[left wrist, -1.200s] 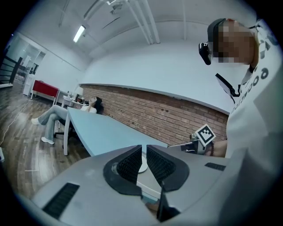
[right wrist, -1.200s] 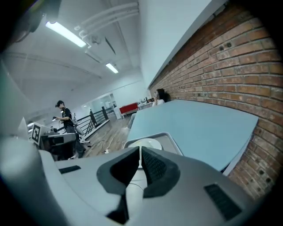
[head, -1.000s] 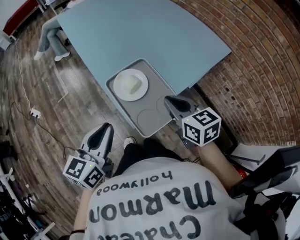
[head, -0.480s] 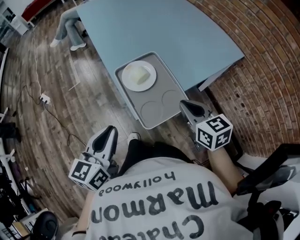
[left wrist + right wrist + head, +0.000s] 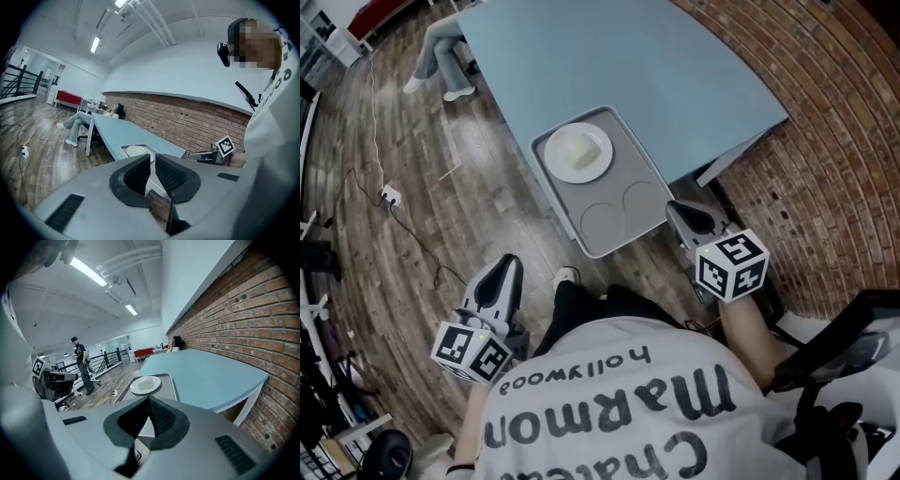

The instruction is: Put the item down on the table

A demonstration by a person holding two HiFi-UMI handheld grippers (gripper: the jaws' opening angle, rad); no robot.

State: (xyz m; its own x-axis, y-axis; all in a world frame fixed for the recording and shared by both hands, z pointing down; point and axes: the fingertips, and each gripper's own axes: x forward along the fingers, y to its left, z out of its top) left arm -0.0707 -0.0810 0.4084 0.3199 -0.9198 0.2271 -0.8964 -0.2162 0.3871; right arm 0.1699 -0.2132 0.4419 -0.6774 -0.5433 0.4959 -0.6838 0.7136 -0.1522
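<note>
The tray (image 5: pixel 614 225) lies flat at the near corner of the table (image 5: pixel 675 66), its near end apparently jutting a little past the edge, so by my reading the setting-down is done and nothing needs to be held. It is a grey, round-cornered tray with two shallow round recesses at its near end. At its far end a white plate (image 5: pixel 577 153) carries a pale, soft-edged block (image 5: pixel 584 148); what the block is I cannot tell. The right gripper (image 5: pixel 680 214) hangs just near-right of the tray, apart from it, its jaws pressed together on nothing. That suits a hand that has no more work there. The left gripper (image 5: pixel 504 267) sits well to the near left over the wooden floor (image 5: pixel 412 234), jaws only a narrow slit apart and empty. A brick wall (image 5: pixel 825 187) runs along the right, and a seated person (image 5: pixel 441 56) is at the far left.
</note>
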